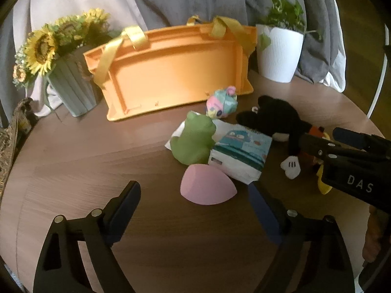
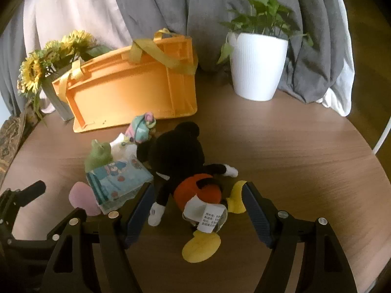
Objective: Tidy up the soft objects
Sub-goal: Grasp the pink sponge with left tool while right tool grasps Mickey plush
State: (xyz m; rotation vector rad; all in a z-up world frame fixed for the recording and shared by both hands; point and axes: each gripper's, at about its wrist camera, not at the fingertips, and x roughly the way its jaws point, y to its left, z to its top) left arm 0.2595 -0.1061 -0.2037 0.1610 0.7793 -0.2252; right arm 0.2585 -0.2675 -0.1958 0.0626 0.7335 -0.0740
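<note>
No soft item is stowed in the far orange bag (image 1: 171, 70); left gripper (image 1: 195, 210) and right gripper (image 2: 198, 210) both gape empty.

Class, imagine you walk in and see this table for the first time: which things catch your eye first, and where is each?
The bright orange bag with yellow handles stands at the back of the round wooden table, between a sunflower vase and a white potted plant. In front of it lies a black mouse plush in red shorts, sprawled between the right gripper's open jaws. Beside it cluster a green frog toy, a tissue pack and a pink sponge.
</note>
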